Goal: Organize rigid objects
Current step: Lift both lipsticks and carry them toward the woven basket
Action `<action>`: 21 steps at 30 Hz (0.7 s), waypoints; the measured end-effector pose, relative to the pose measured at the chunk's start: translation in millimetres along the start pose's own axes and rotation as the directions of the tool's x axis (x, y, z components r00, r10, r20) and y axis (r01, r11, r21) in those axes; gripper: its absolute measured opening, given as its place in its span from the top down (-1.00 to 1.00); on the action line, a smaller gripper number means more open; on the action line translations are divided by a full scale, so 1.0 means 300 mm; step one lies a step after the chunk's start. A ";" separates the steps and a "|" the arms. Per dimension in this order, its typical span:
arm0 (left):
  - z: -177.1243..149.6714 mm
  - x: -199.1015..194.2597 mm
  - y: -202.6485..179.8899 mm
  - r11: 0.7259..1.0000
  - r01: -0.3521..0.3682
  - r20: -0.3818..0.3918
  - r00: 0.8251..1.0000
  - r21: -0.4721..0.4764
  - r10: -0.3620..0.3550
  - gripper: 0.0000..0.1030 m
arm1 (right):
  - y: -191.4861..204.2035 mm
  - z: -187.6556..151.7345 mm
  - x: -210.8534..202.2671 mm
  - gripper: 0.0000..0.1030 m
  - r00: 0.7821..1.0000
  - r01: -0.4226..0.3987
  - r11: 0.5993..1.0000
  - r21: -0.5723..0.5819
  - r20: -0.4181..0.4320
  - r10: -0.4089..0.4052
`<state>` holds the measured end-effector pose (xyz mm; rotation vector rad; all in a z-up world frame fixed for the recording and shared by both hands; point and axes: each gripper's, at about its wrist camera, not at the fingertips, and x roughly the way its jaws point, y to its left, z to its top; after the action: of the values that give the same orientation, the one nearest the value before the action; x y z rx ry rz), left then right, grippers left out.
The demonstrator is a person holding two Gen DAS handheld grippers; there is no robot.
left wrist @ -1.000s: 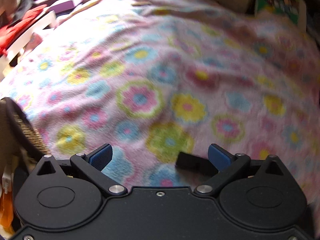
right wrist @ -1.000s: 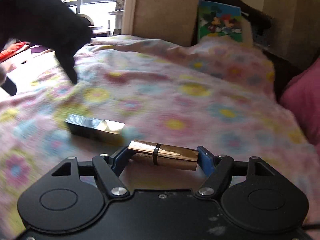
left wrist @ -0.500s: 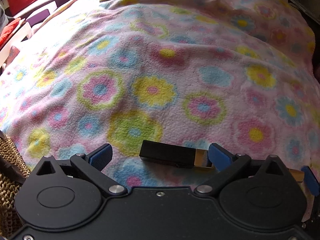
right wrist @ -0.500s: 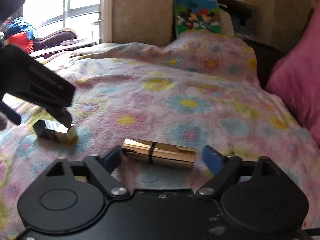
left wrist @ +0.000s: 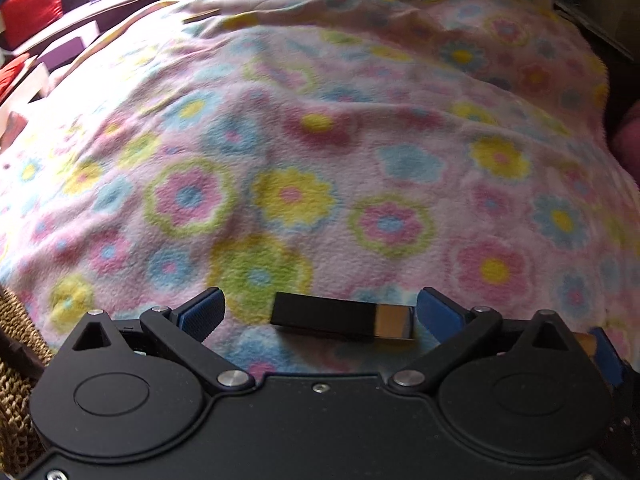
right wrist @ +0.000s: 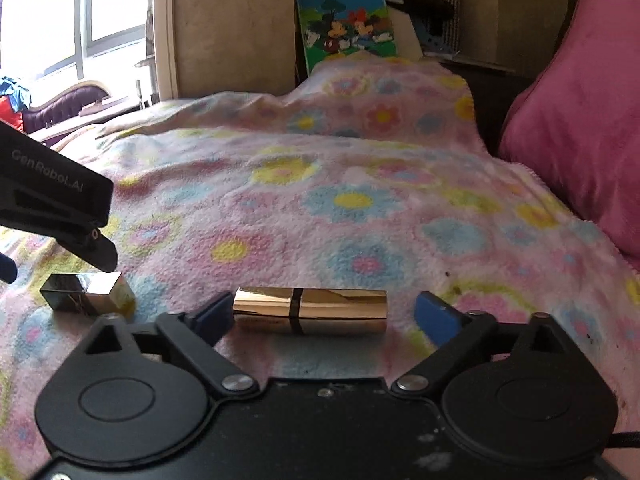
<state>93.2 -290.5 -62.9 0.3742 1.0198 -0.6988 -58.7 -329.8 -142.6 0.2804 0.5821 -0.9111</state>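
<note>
A black square tube with a gold end (left wrist: 342, 316) lies on the flowered blanket (left wrist: 320, 140), between the fingers of my open left gripper (left wrist: 320, 312), nearer the right finger. It also shows in the right wrist view (right wrist: 86, 294), under the left gripper's finger (right wrist: 96, 248). A round gold tube with a black band (right wrist: 310, 310) lies across the blanket between the fingers of my open right gripper (right wrist: 326, 316); its left end is close to the left finger, with a gap at the right finger.
A woven basket (left wrist: 16, 380) sits at the left edge of the left wrist view. A pink cushion (right wrist: 580, 120) stands at the right, and a cartoon picture book (right wrist: 348, 28) leans behind the bed. Red and purple furniture (left wrist: 36, 20) is at the far left.
The right gripper has opened and let go of the gold tube, which now lies on the blanket. The left gripper has moved over the black tube, which now lies between its open fingers.
</note>
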 end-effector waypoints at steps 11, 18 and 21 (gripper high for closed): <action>-0.023 0.090 -0.051 0.994 -0.074 -0.061 0.995 0.079 0.079 -0.94 | -0.011 -0.007 -0.015 -0.44 0.999 -0.017 1.000 0.016 0.042 0.016; -0.015 0.106 0.000 1.000 -0.023 -0.102 0.995 -0.012 0.022 -0.95 | -0.011 -0.007 -0.015 -0.44 0.999 -0.016 1.000 0.014 0.040 0.016; -0.019 0.093 -0.009 1.000 -0.006 -0.073 0.997 0.007 0.007 -0.69 | -0.008 -0.004 -0.012 -0.44 0.999 -0.014 1.000 0.011 0.039 0.014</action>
<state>97.0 -299.0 -90.1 0.4116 1.0849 -0.6871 -62.8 -328.3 -141.5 0.2763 0.5385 -0.9047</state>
